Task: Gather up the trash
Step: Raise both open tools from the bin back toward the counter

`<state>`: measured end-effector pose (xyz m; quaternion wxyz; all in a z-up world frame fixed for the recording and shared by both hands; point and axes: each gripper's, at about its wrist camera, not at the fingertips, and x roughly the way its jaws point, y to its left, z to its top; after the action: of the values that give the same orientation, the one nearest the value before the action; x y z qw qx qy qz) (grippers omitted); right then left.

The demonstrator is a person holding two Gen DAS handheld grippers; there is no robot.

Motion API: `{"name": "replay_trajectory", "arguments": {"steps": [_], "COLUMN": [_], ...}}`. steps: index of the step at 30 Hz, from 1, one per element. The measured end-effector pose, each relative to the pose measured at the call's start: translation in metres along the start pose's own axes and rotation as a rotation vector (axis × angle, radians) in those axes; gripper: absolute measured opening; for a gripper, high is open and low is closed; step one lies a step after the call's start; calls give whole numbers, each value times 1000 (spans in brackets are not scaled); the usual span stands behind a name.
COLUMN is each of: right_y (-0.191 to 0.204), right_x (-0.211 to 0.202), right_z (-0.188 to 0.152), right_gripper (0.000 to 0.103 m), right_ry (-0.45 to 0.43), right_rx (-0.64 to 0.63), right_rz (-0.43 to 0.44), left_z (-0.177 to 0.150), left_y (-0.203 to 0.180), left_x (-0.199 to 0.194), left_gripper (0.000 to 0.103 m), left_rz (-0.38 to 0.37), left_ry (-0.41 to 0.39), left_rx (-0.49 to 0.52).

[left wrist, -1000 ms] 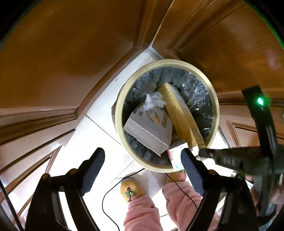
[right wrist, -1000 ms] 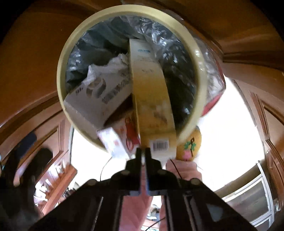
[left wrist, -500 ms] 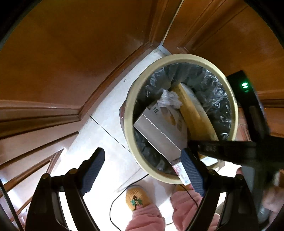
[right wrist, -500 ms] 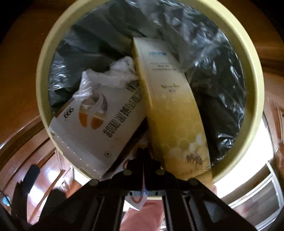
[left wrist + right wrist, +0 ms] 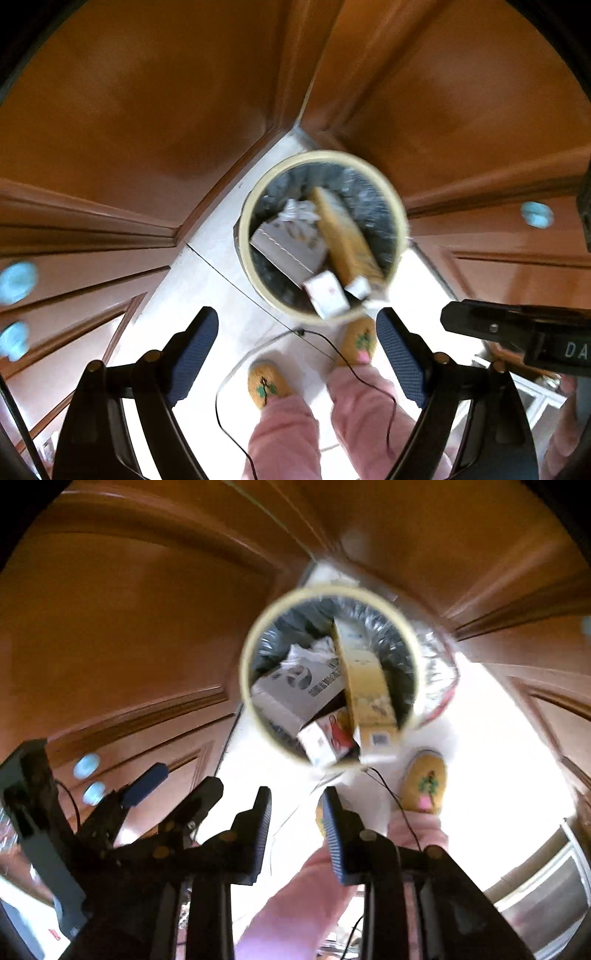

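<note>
A round bin with a cream rim [image 5: 251,206] [image 5: 245,686] and grey liner stands on the floor in a corner of wooden panelling. Inside lie a long yellow box [image 5: 345,236] [image 5: 364,675], a white carton [image 5: 288,245] [image 5: 295,686], crumpled plastic [image 5: 299,210] and a small white and red box [image 5: 327,295] [image 5: 328,738] at the near rim. My left gripper [image 5: 297,343] is open and empty, above and short of the bin. My right gripper [image 5: 295,834] is open and empty, also high above the bin; its body shows in the left wrist view [image 5: 517,332].
The person's pink trouser legs [image 5: 288,432] and yellow slippers [image 5: 266,384] [image 5: 424,779] stand just in front of the bin. A thin black cable [image 5: 229,369] trails over the pale tile floor [image 5: 207,280]. Wooden cabinet doors with pale blue knobs [image 5: 16,280] flank both sides.
The right gripper opened and let go of the small white and red box, which now lies in the bin. Both grippers pulled up and away from the bin.
</note>
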<state>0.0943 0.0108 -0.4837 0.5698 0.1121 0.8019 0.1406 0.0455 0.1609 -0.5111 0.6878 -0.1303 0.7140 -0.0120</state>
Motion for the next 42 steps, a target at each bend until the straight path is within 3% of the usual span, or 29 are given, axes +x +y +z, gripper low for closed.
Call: {"name": "replay_trajectory", "arguments": {"steps": [6,12,14,20,24,28,33,38,42], "right_y": [33,62,67,86,94,90,74,43,18], "right_x": [-136,-288,-324,-425,-475,-514,-551,-580,-604], "right_z": [-66,-129,-143,-190,-204,-196,-157,-81,-8], "right_gripper": [29,29,34,39,39,39,45,50,50], "right_ry": [-125,-351,-419,-636,-743,-800,-831,-806,-794], "right_rx": [-101,-92,-83,-90,-97,-108,-123,-127,-127], "right_rz": [7,22,24,-29,-77,-104,-99,-52,-28], "left_z": [-27,-36,-33,-31,-28,-10,27,103,169], "left_y": [-54,-95,-109,-142,-164,-191,-224,-261,-293], "left_x": [-147,-291,-342,-450,-491,-501,-501,-489,-479], "left_gripper": [86,87,90,95,101,101,101,101,101], "left_rz": [-69,-133,-171,-292,-340,-352,-328,-263,-140], "left_ry": [-86,-211,-263,-429,-548,-572,-603,-633,-691], "left_rx": [89,160,181,227,246,246,241,205,184]}}
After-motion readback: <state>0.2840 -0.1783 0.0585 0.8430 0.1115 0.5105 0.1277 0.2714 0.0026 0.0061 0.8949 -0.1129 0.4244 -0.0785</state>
